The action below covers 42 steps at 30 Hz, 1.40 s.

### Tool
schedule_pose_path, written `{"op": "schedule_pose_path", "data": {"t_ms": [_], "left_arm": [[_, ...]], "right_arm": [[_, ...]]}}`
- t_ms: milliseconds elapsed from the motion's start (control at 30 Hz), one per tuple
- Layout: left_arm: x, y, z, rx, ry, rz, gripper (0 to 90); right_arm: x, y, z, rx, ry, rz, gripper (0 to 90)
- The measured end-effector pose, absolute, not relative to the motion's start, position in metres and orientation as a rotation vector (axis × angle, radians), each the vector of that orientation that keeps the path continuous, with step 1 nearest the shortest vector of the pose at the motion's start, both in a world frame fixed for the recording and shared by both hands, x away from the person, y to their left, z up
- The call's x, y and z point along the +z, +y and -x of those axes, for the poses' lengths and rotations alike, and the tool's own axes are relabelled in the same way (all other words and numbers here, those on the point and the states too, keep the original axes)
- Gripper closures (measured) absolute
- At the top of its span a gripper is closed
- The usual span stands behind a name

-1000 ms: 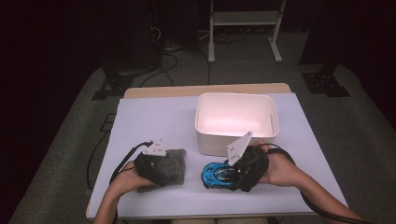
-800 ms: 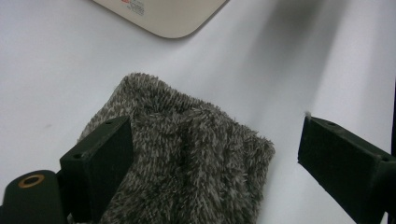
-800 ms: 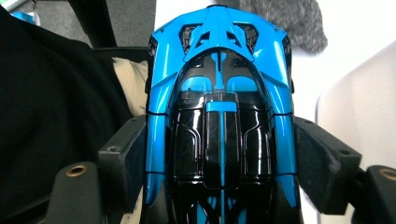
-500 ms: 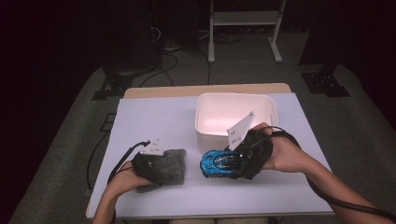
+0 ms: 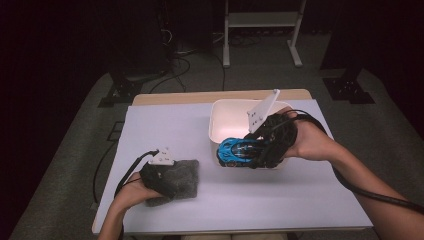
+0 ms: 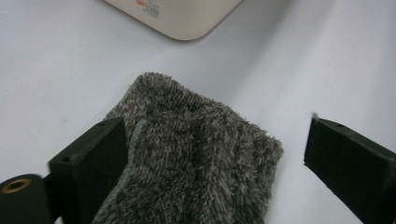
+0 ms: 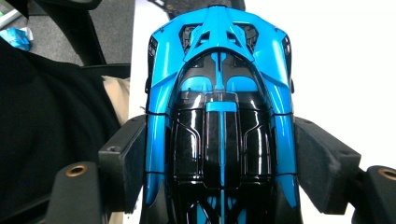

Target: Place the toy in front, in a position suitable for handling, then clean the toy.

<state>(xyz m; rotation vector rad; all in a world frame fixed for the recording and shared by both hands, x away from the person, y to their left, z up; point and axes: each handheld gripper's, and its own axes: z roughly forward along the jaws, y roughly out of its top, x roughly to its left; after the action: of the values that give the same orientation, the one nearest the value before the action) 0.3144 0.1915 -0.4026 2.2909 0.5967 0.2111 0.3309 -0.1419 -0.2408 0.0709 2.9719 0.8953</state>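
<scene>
R gripper (image 5: 260, 150) clamps the blue/black toy car (image 5: 239, 151) across its flanks; in the right gripper view both pads press the car (image 7: 219, 107) body sides, nose pointing away from the camera. Car is held off the table (image 5: 165, 125), in front of the near wall of the white bin (image 5: 225, 117), partly overlapping it in the high view.

L gripper (image 5: 167, 175) sits low at the table's near-left, over the grey fuzzy cloth (image 5: 182, 175). Its jaws have just been opening: in the left gripper view one jaw is against the cloth (image 6: 196, 154) edge, the other stands clear of it w/ bare table between, so no grip. Cloth lies flat on table, well apart from bin (image 6: 187, 18).
</scene>
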Motion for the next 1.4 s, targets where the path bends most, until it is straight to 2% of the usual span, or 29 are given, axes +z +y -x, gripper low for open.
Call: {"op": "schedule_pose_path", "data": {"t_ms": [667, 1400], "left_arm": [[-0.396, 0.195, -0.312, 0.229, 0.574, -2.267, 5.1], [-0.395, 0.203, -0.31, 0.245, 0.593, -2.274, 5.1]], "right_arm": [[-0.215, -0.144, -0.364, 0.874, 2.954, -0.076, 25.2], [-0.22, -0.142, -0.402, 0.861, 2.972, -0.111, 25.2]]}}
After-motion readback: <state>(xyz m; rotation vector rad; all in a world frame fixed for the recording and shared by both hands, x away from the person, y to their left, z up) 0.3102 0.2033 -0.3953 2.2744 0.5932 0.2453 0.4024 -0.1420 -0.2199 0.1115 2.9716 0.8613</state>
